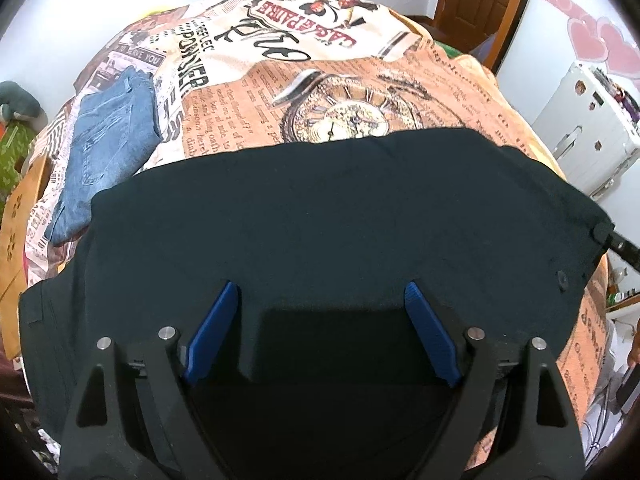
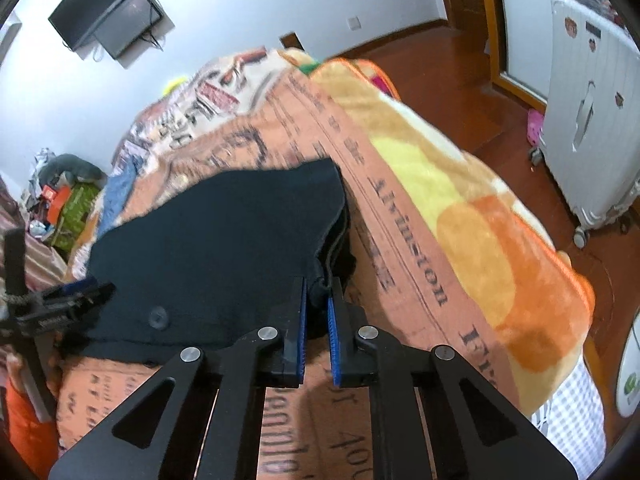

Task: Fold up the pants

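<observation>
The black pants [image 1: 320,216] lie folded across the printed blanket [image 1: 304,92] on the bed. My left gripper [image 1: 320,300] hovers over their near edge with its blue pads [image 1: 216,328] spread wide, holding nothing. In the right wrist view my right gripper [image 2: 318,300] is shut on the right corner of the black pants [image 2: 216,248]; its tip also shows in the left wrist view [image 1: 608,236]. The left gripper shows at the left of the right wrist view [image 2: 80,296].
Folded blue jeans [image 1: 108,148] lie on the blanket at the left. A white suitcase [image 2: 588,112] stands on the wooden floor to the right of the bed. A wall TV [image 2: 108,8] hangs at the far side. Clutter [image 2: 60,200] sits beyond the bed at left.
</observation>
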The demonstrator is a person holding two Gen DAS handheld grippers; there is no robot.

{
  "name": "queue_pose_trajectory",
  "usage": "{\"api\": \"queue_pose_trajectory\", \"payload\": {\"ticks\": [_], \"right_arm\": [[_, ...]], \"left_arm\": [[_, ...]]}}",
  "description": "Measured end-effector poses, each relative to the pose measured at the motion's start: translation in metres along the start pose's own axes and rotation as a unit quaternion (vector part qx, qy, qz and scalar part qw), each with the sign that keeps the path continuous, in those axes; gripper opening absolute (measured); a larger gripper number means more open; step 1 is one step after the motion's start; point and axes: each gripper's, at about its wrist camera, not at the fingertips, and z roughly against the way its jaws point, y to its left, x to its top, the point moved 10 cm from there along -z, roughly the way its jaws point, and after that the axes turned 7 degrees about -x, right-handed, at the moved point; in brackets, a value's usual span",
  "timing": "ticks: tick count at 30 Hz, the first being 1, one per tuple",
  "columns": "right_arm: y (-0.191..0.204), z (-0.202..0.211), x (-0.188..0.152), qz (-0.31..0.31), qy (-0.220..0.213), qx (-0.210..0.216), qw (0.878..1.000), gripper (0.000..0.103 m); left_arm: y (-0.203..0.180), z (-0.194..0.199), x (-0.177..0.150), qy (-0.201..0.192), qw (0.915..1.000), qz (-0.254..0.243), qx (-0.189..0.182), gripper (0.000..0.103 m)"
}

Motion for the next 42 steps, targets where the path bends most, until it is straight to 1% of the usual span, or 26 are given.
{"api": "queue_pose_trajectory", "payload": {"ticks": [7,11,18,24,29,33,37,39,41,42], "right_arm": [[0.039,0.026,0.041,0.025,-0.048,0.027,0.998,0.008],[0.068,0.036,0.059,0.052,-0.069,0.042,0.995,0.008],[0.14,0.052,0.087,0.113,-0.106,0.076,0.985,0.008],[0.203,0.058,0.091,0.164,-0.118,0.111,0.973,0.008],[0.258,0.055,0.077,0.227,-0.115,0.136,0.958,0.008],[0.289,0.043,0.053,0.252,-0.09,0.157,0.951,0.008],[0.319,0.015,0.006,0.285,-0.038,0.182,0.94,0.008],[0.328,0.002,-0.015,0.296,-0.008,0.191,0.936,0.008],[0.333,-0.016,-0.044,0.311,0.027,0.194,0.93,0.008],[0.334,-0.018,-0.053,0.314,0.036,0.194,0.929,0.008]], "left_arm": [[0.014,0.031,0.004,-0.045,0.9987,0.022,-0.007,0.086],[0.032,0.05,0.003,-0.067,0.9971,0.035,0.001,0.086],[0.083,0.089,-0.015,-0.109,0.9908,0.078,0.023,0.086],[0.13,0.11,-0.043,-0.124,0.9834,0.126,0.041,0.086],[0.16,0.122,-0.068,-0.13,0.9769,0.161,0.052,0.086],[0.182,0.128,-0.093,-0.127,0.9717,0.188,0.066,0.086],[0.197,0.13,-0.113,-0.12,0.9667,0.214,0.073,0.086],[0.203,0.13,-0.121,-0.118,0.9643,0.226,0.072,0.086],[0.205,0.129,-0.125,-0.116,0.9626,0.234,0.072,0.086],[0.206,0.128,-0.128,-0.115,0.962,0.237,0.072,0.086]]}}
